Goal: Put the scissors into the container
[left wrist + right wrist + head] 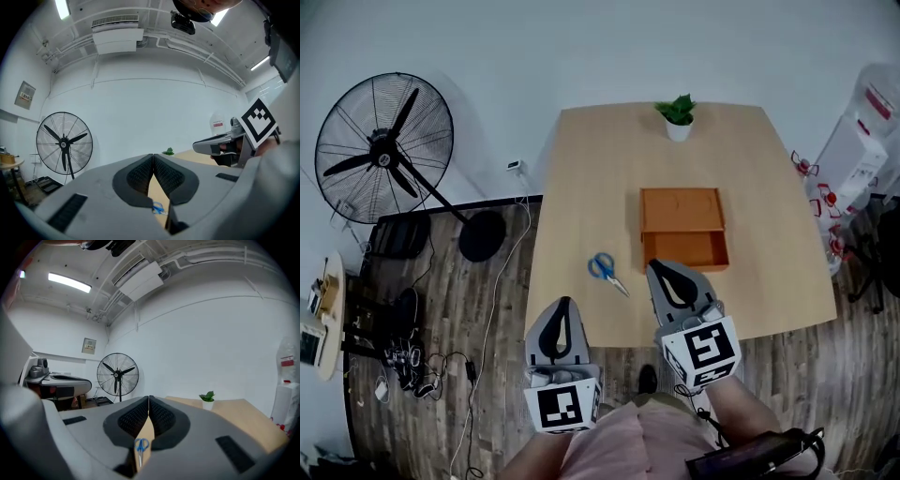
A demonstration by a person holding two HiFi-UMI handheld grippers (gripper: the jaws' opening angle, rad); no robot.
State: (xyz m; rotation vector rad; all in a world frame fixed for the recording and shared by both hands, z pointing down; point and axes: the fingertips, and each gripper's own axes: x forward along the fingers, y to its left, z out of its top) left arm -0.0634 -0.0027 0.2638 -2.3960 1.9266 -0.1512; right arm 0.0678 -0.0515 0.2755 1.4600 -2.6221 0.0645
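"Reading the jaws first, at the bottom of the frame: your finding?"

"Left gripper (562,309) (153,157): pads pressed together at the tips, nothing between them. Right gripper (661,269) (148,399): likewise clenched and empty. Both hang over the table's (600,169) near edge."

"And the scissors?"

"Scissors (607,270) (158,208) (141,446) lie flat on the table at centre frame, between the two grippers and apart from both. The orange container (682,208) sits just right of them, open side facing the near edge, interior bare."

"Room to move?"

"Bare tabletop on all sides of the scissors; the container's front shows just beyond the right gripper's tips."

"Count?"

"Two grippers, one pair of scissors, one container, one potted plant (678,116) at the far edge, one standing fan (384,148) on the floor, upper left."
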